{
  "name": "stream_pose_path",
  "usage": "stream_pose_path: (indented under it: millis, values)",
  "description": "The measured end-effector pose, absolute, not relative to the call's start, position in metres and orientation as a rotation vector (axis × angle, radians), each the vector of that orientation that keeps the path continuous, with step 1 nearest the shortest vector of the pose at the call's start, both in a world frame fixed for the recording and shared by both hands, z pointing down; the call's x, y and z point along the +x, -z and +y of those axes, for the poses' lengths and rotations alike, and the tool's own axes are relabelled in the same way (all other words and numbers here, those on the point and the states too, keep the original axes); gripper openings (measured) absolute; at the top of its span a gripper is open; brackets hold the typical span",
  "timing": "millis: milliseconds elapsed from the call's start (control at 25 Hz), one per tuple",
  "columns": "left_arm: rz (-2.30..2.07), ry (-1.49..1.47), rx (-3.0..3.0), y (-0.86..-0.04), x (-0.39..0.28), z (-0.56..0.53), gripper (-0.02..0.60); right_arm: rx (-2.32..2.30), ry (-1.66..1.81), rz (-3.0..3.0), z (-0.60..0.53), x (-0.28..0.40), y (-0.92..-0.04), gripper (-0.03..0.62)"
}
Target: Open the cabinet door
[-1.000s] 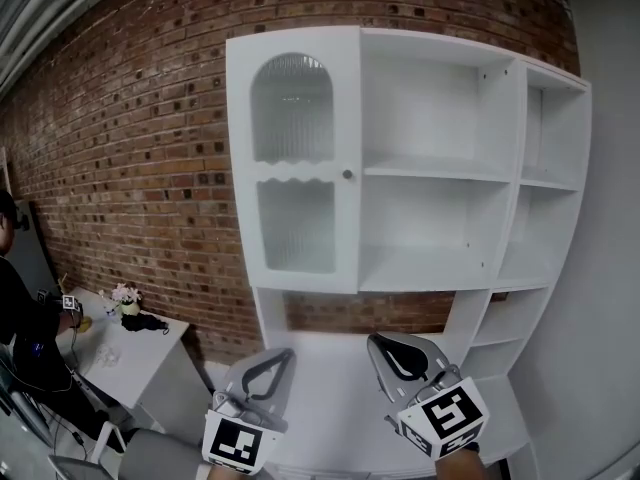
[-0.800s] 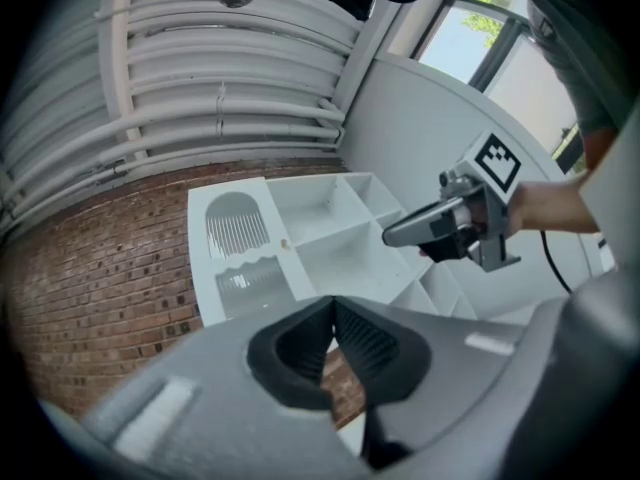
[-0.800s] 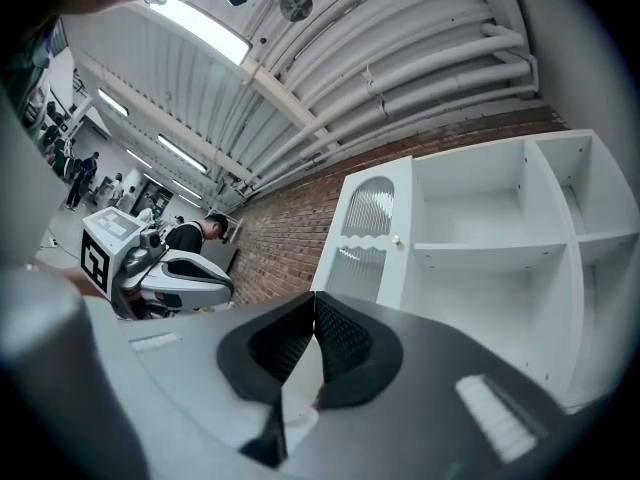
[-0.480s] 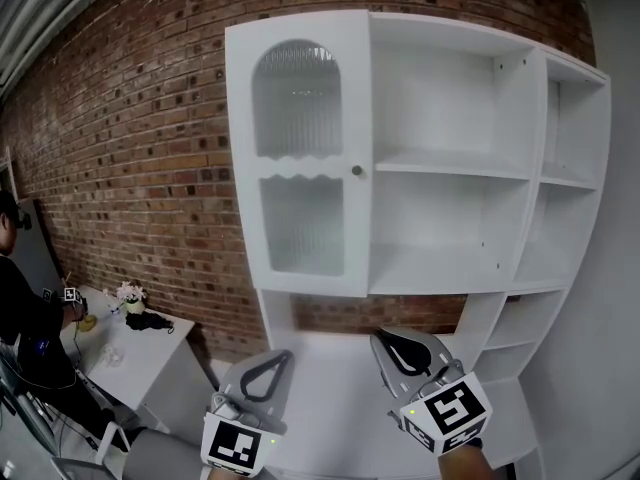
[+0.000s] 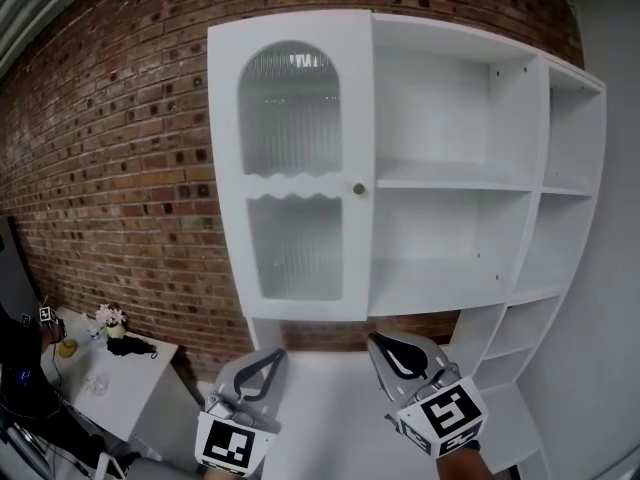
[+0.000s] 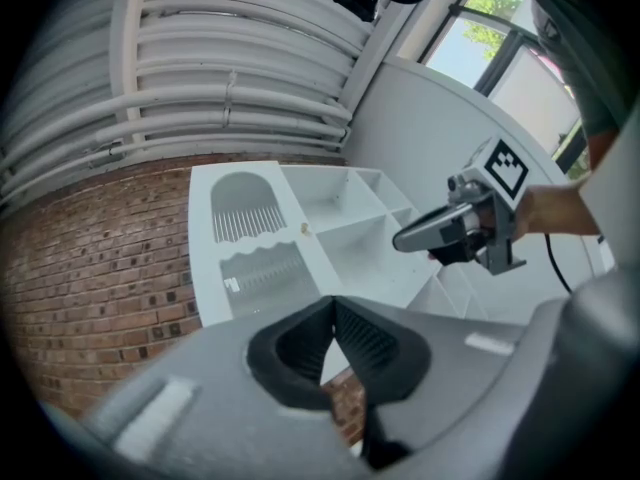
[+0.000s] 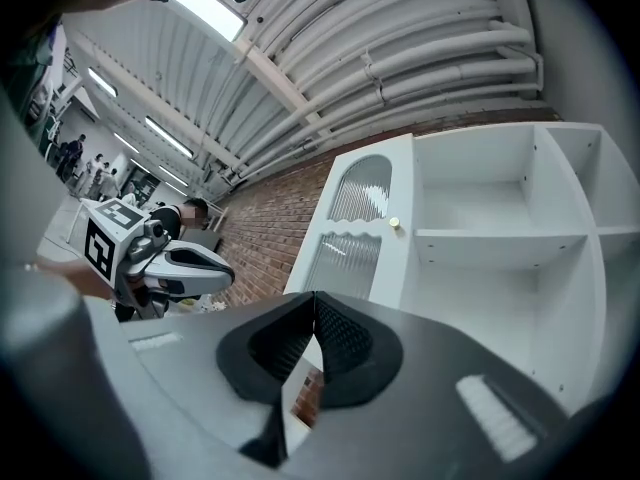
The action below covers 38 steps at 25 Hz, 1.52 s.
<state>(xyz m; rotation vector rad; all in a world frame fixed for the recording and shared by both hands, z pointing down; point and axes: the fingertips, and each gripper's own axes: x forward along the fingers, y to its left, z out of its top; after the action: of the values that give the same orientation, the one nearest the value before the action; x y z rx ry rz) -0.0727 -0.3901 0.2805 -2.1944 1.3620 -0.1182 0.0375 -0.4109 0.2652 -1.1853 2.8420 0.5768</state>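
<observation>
The white cabinet door (image 5: 295, 168) with ribbed arched glass is closed, its small round knob (image 5: 358, 188) on the door's right edge. My left gripper (image 5: 281, 353) and right gripper (image 5: 373, 341) are low in the head view, side by side below the door and well short of it. Both are shut and hold nothing. The left gripper view shows the door (image 6: 250, 238), its knob (image 6: 305, 229) and the right gripper (image 6: 400, 240) off to the right. In the right gripper view, the door (image 7: 355, 228) and knob (image 7: 395, 224) lie ahead, with the left gripper (image 7: 228, 268) at the left.
Open white shelves (image 5: 450, 183) fill the cabinet's right side, above a white counter (image 5: 330, 388). A brick wall (image 5: 110, 168) runs behind. At lower left are a small white table (image 5: 110, 368) with flowers and small items, and a person's dark sleeve (image 5: 15, 353).
The cabinet has grown larger in the head view and shifted left as both grippers moved closer to it. The door stays closed and both grippers stay shut.
</observation>
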Motion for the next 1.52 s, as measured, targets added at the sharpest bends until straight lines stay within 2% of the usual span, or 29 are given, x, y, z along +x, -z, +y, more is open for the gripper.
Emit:
stream_pose_path:
  millis: [840, 1520]
  values:
    - [1.299, 0.133, -2.213, -0.283, -0.084, -0.448, 0.003, -1.282, -0.569, 2.797, -0.465, 0.031, -0.265, 0.009]
    - [1.503, 0.165, -2.103, -0.275, -0.123, -0.46, 0.003, -1.315, -0.882, 2.583, -0.545, 0.021, -0.145, 0.058]
